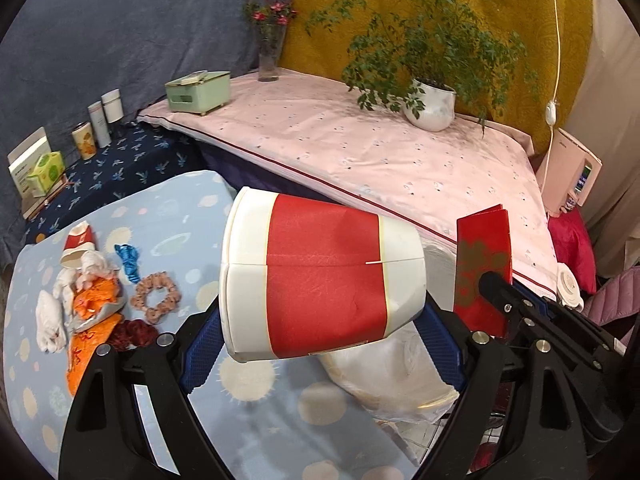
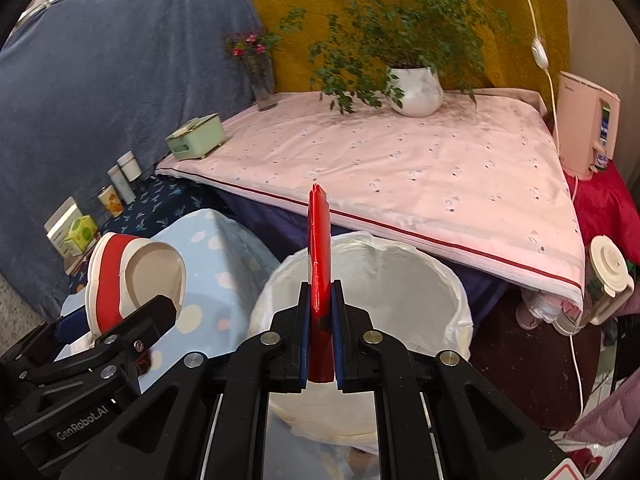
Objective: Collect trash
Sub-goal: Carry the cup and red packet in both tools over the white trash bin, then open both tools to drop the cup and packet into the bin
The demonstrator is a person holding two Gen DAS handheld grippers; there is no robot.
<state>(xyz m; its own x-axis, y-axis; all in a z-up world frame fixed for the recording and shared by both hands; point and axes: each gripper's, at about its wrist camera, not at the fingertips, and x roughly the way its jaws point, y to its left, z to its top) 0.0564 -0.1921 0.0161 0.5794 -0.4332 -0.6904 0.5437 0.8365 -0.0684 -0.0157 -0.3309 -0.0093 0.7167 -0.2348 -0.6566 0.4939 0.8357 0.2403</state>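
Note:
My left gripper (image 1: 320, 340) is shut on a red-and-white paper cup (image 1: 320, 276) lying sideways between its blue pads, jaws spread wide around it. The cup (image 2: 132, 276) and left gripper (image 2: 132, 320) also show at the lower left of the right wrist view. My right gripper (image 2: 321, 320) is shut on a flat red packet (image 2: 320, 264) standing edge-on, directly over a bin lined with a white bag (image 2: 440, 280). That packet (image 1: 484, 264) shows gold flowers. More trash lies on the blue table: a second cup (image 1: 78, 240), tissues (image 1: 50, 320), an orange wrapper (image 1: 92, 308).
A blue ribbon (image 1: 128, 260) and a pink scrunchie (image 1: 156, 296) lie beside the trash. Behind, a pink-covered table (image 2: 400, 168) carries a potted plant (image 2: 416, 88), a vase (image 2: 262, 80) and a green box (image 2: 196, 140). A pink appliance (image 2: 588, 128) with a white cable stands at the right.

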